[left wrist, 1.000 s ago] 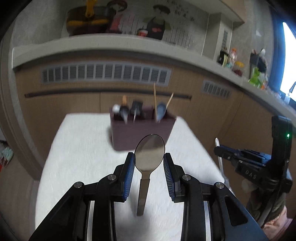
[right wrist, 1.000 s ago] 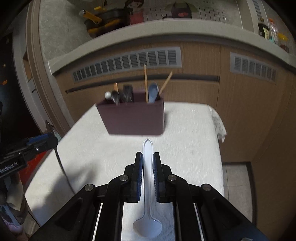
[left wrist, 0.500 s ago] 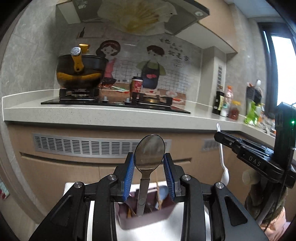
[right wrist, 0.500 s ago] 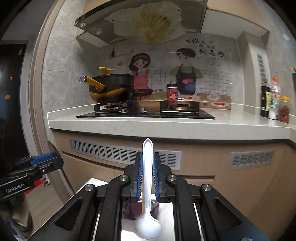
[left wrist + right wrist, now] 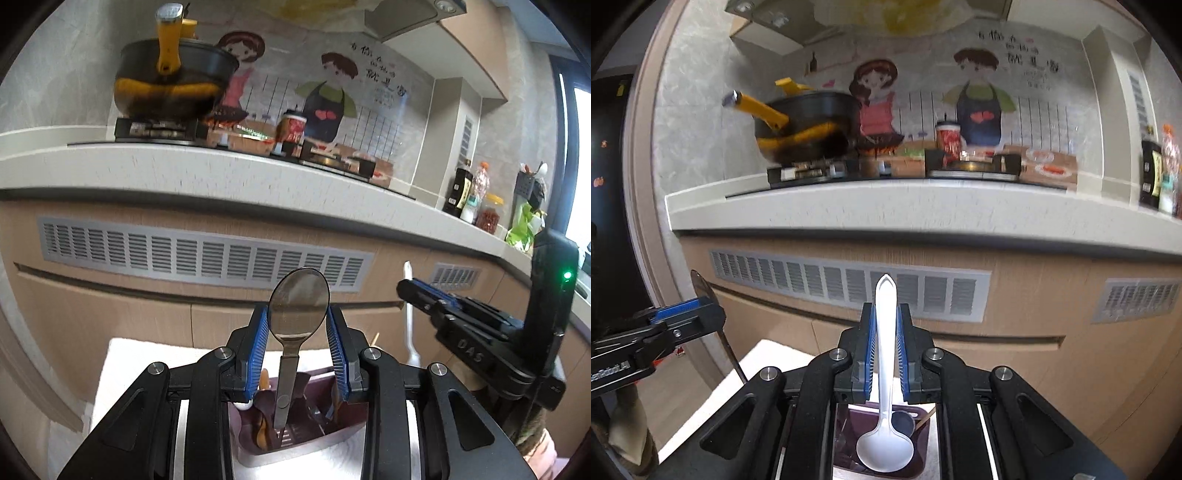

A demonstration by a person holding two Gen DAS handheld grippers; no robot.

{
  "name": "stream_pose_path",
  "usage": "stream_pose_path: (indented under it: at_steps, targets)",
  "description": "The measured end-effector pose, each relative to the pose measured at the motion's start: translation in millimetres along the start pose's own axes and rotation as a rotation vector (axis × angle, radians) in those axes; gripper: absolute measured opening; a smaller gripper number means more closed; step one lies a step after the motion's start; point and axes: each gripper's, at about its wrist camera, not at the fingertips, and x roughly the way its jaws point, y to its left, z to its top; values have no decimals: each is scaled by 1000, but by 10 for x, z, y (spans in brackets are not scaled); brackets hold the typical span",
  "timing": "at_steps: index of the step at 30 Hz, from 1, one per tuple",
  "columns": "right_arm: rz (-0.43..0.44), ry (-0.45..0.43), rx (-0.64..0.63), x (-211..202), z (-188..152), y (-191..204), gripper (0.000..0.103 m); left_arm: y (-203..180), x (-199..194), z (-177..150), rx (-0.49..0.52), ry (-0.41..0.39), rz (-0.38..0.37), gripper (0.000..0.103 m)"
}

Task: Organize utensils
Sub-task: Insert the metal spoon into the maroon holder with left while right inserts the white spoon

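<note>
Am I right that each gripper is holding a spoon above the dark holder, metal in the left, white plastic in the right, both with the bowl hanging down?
Not quite. The metal spoon in the left gripper has its bowl up, as the left wrist view shows. Only the white plastic spoon in the right gripper hangs bowl-down over the dark holder.

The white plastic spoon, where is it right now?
The white plastic spoon is clamped by its handle in the right gripper, bowl hanging down just above the dark red utensil holder. In the left wrist view it shows at the right.

Black-and-yellow pot (image 5: 173, 86) on the stove (image 5: 159, 129) — red cup (image 5: 293, 127) beside, bottles (image 5: 461, 194) further along.
</note>
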Motion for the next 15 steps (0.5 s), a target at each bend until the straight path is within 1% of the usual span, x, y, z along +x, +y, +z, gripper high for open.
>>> stream_pose_path:
  at_steps: [3, 5, 8, 11, 15]
  targets:
    - [-15, 8, 13, 154, -111, -14, 10, 24, 132, -92, -18, 24, -7, 33]
    - [-59, -2, 11, 251, -213, -18, 10, 45, 245, -148, -31, 45, -8, 33]
    - [-52, 19, 29, 381, -354, -41, 10, 67, 366, -248, -36, 68, -3, 33]
    - [-69, 31, 16, 467, -509, -35, 10, 92, 446, -378, -44, 100, -5, 33]
    - [-49, 84, 19, 550, -706, -27, 10, 136, 513, -582, -58, 138, 3, 33]
